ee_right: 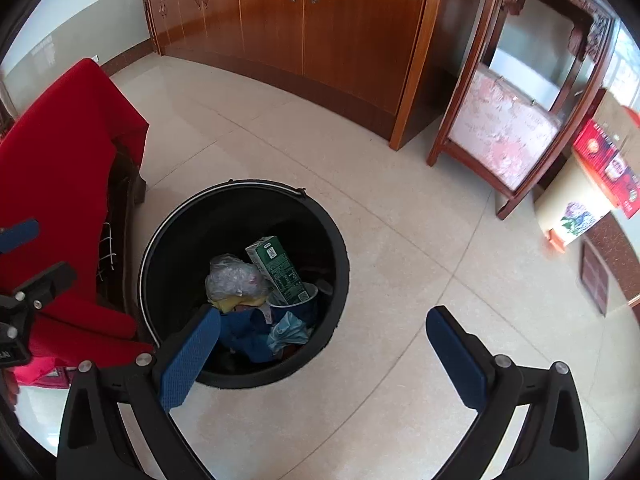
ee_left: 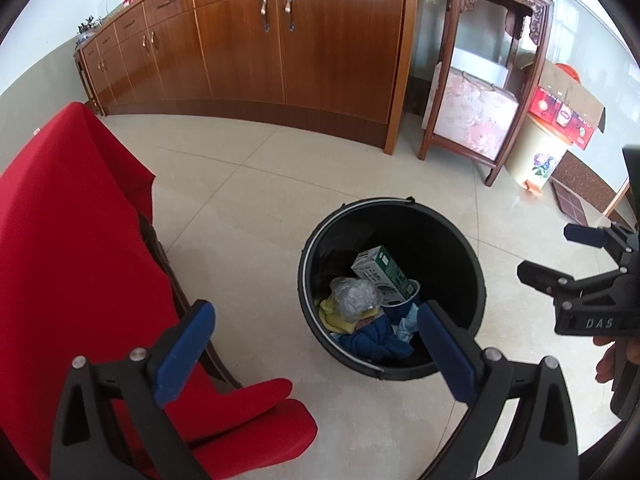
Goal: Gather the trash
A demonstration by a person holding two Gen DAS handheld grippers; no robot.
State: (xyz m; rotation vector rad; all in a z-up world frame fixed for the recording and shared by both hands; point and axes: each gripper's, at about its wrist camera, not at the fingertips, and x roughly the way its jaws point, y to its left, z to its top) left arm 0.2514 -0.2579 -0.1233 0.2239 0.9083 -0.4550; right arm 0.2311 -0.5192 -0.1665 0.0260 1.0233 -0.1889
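So the black bucket (ee_right: 244,280) on the tile floor (ee_right: 400,280) already has a decent pile in it: a green carton (ee_right: 280,270) leaning into a paper cup (ee_right: 294,300), a crumpled clear plastic bag (ee_right: 234,278), something yellow, some blue cloth and a pale blue wad near the front. Looks like most of the collecting is done, and I can't spot any loose trash on the floor in either view, so maybe it's just wrapping up or hauling the bucket off. Left gripper (ee_left: 316,344) and right gripper (ee_right: 324,348) both hover above the near rim, jaws spread wide, nothing in them. Room-wise: the red-covered chair (ee_left: 72,240) sits just beside the bucket on the left, pretty tight there. Right and far sides are open tile until the wooden cabinets (ee_left: 280,40) and the carved stand (ee_left: 484,80), well apart from the bucket.
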